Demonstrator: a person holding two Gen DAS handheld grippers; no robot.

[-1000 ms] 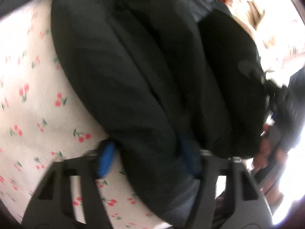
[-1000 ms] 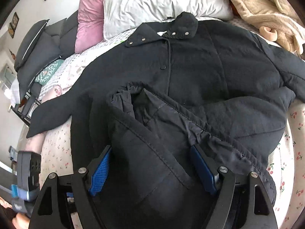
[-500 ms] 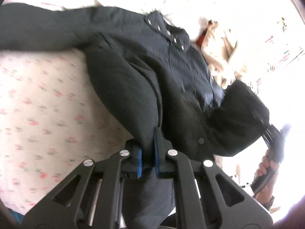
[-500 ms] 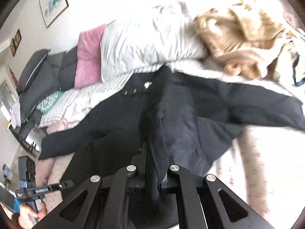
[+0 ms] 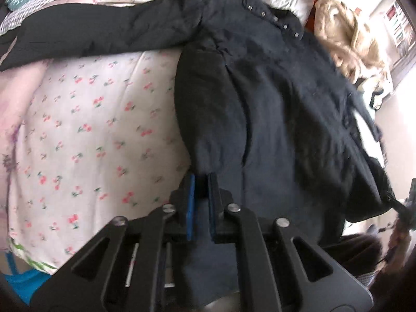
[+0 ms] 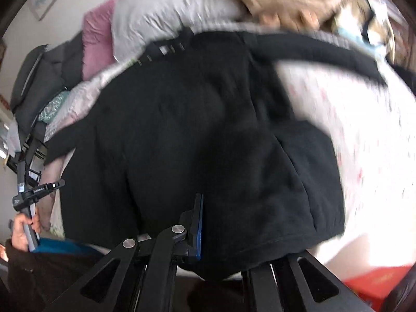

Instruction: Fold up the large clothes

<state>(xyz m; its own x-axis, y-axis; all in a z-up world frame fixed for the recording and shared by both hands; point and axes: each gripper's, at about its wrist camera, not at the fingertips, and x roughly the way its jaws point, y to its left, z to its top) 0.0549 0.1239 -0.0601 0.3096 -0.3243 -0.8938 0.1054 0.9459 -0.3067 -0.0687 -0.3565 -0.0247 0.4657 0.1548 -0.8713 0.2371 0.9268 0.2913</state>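
Both my tongs clamped narrow on hem of black coat [image 5: 273, 98]: left tongs [image 5: 201, 182] pinch one corner, right tongs [image 6: 208, 223] other. Coat spread on bed [image 5: 85, 119] ahead of tongs, collar far end. Judged step: hem gripped, bottom fold starting. Next: carry hem forward toward collar, level, even tension.

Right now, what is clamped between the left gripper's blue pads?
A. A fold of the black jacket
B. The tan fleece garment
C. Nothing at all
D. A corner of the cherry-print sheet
A: in the left wrist view the left gripper has its pads nearly together on a fold of the black jacket, beside the cherry-print sheet.
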